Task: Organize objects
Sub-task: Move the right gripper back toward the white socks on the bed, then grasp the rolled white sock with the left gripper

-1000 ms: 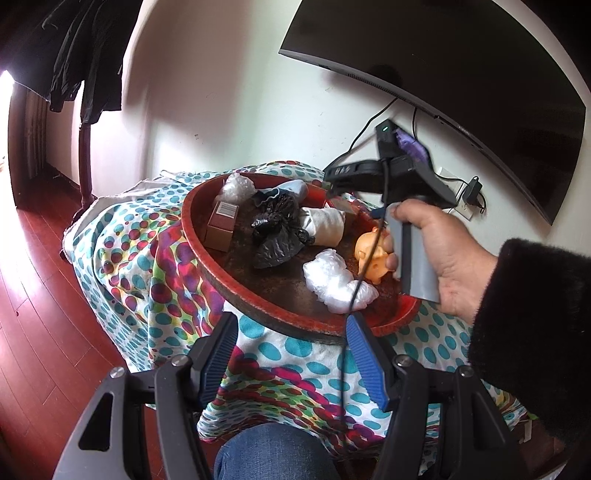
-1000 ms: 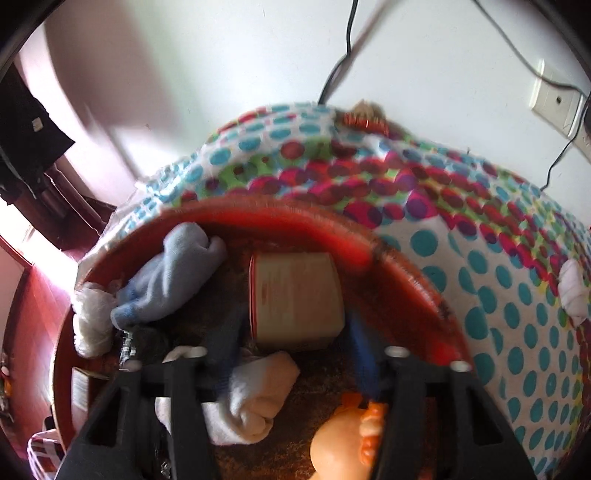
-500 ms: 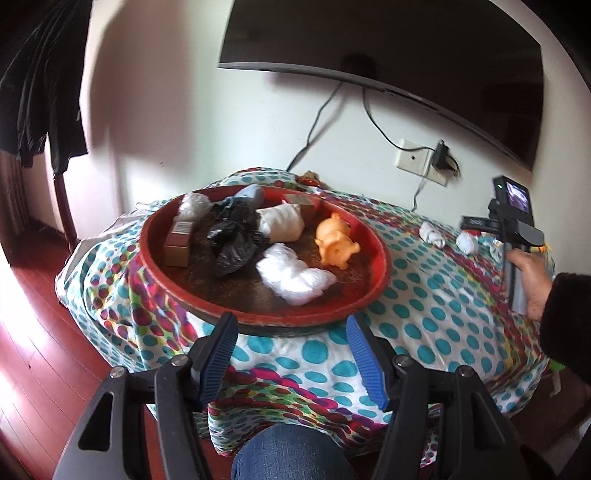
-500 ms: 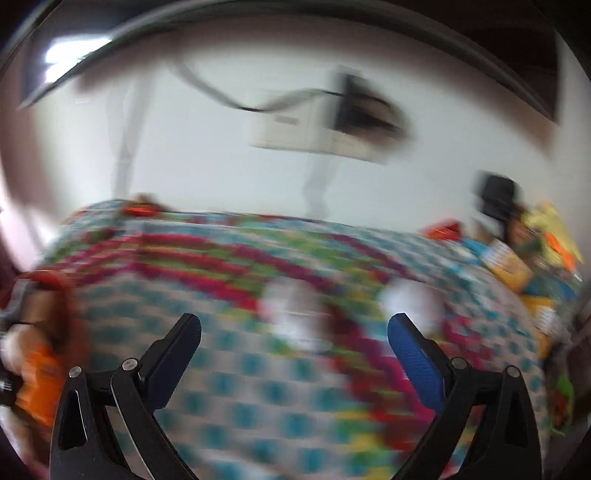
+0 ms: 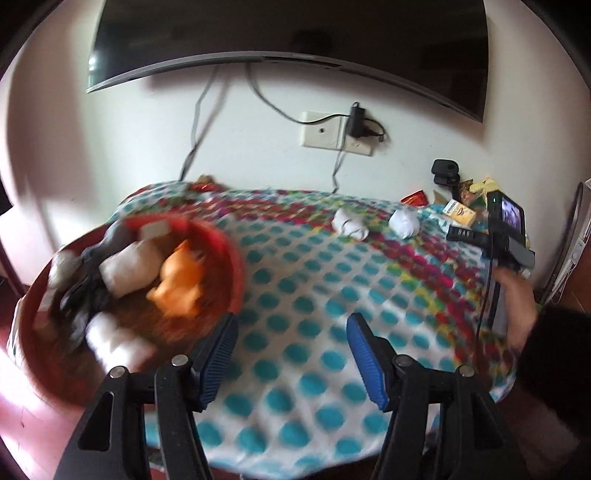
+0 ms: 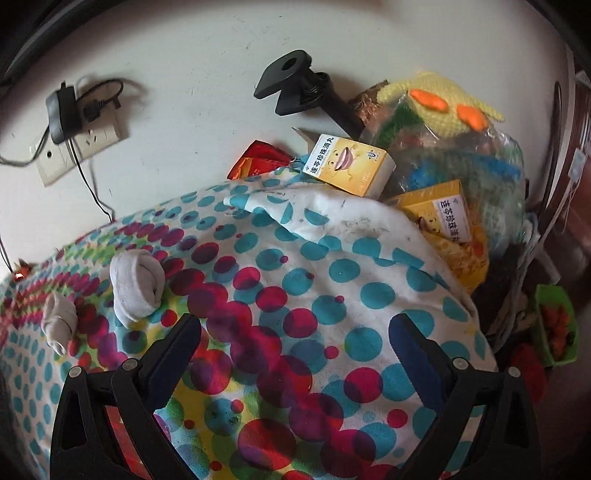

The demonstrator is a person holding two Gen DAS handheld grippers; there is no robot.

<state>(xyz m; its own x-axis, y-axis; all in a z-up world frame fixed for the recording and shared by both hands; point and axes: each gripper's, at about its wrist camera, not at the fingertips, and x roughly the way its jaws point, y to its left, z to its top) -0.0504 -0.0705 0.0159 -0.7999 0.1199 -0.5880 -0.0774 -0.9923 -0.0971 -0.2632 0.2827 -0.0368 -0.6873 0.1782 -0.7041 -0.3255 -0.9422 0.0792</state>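
Observation:
A round red tray (image 5: 236, 258) sits at the left of the dotted cloth and holds rolled white socks, black cloth, a small box and an orange toy (image 5: 181, 280). Two rolled white socks lie on the cloth, the left sock (image 5: 349, 223) (image 6: 57, 319) and the right sock (image 5: 404, 221) (image 6: 136, 286). My left gripper (image 5: 291, 343) is open and empty over the cloth, right of the tray. My right gripper (image 6: 295, 343) is open and empty, low over the cloth to the right of both socks; its body (image 5: 506, 236) shows at the right edge of the left wrist view.
The table wears a colourful dotted cloth (image 6: 295, 280). At its far right corner are yellow medicine boxes (image 6: 349, 164), a bag with a yellow knitted toy (image 6: 443, 103) and a black clamp mount (image 6: 295, 83). A wall socket with a charger (image 5: 340, 131) and a wall-mounted TV (image 5: 288, 33) are behind.
My right gripper left the tray, swung right across the table and now faces the far right corner. My left gripper's view swung right, from the tray toward the open cloth.

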